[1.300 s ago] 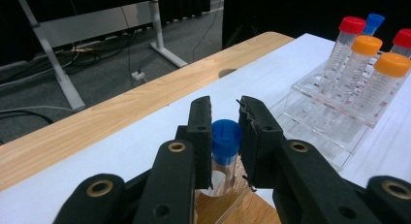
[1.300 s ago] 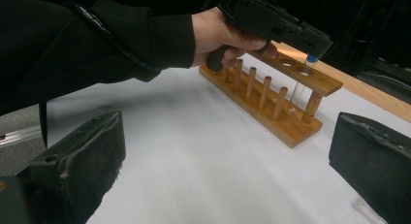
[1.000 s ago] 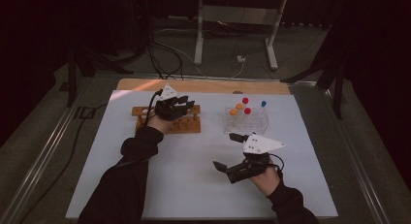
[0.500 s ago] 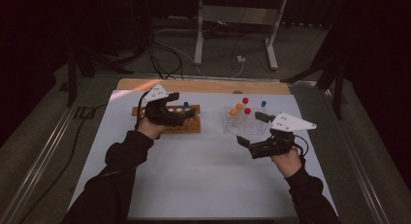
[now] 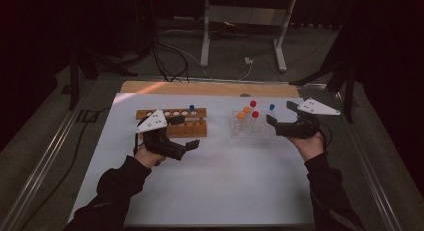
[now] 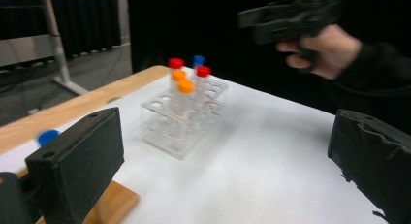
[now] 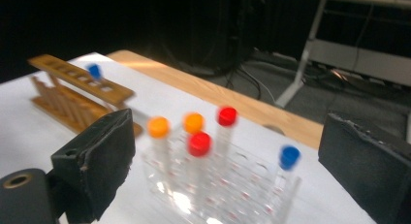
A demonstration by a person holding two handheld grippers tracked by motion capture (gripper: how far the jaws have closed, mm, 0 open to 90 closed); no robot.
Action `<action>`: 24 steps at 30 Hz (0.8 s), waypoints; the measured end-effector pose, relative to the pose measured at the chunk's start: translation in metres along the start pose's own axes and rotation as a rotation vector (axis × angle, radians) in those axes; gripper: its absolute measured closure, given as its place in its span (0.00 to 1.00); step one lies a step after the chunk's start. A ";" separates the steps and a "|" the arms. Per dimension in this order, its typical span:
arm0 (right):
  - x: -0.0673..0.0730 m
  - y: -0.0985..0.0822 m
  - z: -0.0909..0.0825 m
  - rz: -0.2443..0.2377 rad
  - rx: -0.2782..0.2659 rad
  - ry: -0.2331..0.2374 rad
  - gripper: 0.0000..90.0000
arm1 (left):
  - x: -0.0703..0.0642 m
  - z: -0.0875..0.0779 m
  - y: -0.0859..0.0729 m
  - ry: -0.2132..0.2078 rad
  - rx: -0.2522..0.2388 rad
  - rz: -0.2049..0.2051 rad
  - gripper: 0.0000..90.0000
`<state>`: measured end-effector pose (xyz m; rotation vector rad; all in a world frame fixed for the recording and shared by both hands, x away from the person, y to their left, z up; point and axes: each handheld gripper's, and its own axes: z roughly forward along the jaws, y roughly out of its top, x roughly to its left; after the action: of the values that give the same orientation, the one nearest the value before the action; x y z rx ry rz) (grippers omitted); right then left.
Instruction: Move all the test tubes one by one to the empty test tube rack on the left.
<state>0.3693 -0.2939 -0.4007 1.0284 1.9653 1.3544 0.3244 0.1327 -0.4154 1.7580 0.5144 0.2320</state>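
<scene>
A wooden rack (image 5: 172, 123) stands at the table's middle left with one blue-capped tube (image 5: 192, 108) in it. My left gripper (image 5: 185, 132) hovers just in front of it, pointing right. Its jaws have just been opening and stand wide with nothing between them (image 6: 223, 156). A clear rack (image 5: 250, 127) holds several tubes with red, orange and blue caps. My right gripper (image 5: 279, 114) hangs at that rack's right side, pointing at it. Its jaws have just been closing a little but remain wide apart, touching nothing (image 7: 228, 166); the clear rack (image 7: 218, 197) lies beyond them.
The white table top (image 5: 225, 181) ends in a wooden strip (image 5: 200, 87) at the far edge. Beyond it stand a metal stand (image 5: 242, 36) and cables on the floor. In the left gripper view the other hand (image 6: 320, 49) is above the table.
The left gripper has drawn back from the wooden rack toward the person, leaving the blue-capped tube uncovered. The right gripper has travelled from the near table away and rightward to the clear rack's side.
</scene>
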 end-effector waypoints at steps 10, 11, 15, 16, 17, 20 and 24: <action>-0.028 -0.034 0.037 0.046 0.099 -0.118 0.26 | -0.017 -0.003 -0.017 -0.028 0.009 0.023 0.01; -0.029 -0.037 0.041 0.050 0.105 -0.126 0.28 | -0.017 -0.003 -0.018 -0.028 0.005 0.023 0.01; -0.034 -0.044 0.052 0.050 0.129 -0.142 0.44 | -0.019 -0.003 -0.022 -0.035 0.008 0.026 0.01; -0.035 -0.045 0.054 0.044 0.137 -0.145 0.47 | -0.019 -0.003 -0.023 -0.035 0.012 0.027 0.01; -0.036 -0.046 0.057 0.041 0.145 -0.147 0.50 | -0.020 -0.003 -0.024 -0.037 0.012 0.025 0.01; -0.040 -0.048 0.064 0.060 0.163 -0.141 0.59 | -0.019 -0.002 -0.026 -0.037 0.008 0.020 0.01; -0.043 -0.050 0.069 0.073 0.156 -0.135 0.68 | -0.019 -0.003 -0.027 -0.039 0.011 0.025 0.01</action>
<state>0.4329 -0.3036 -0.4717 1.2425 1.9732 1.1503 0.3007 0.1311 -0.4387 1.7770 0.4664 0.2125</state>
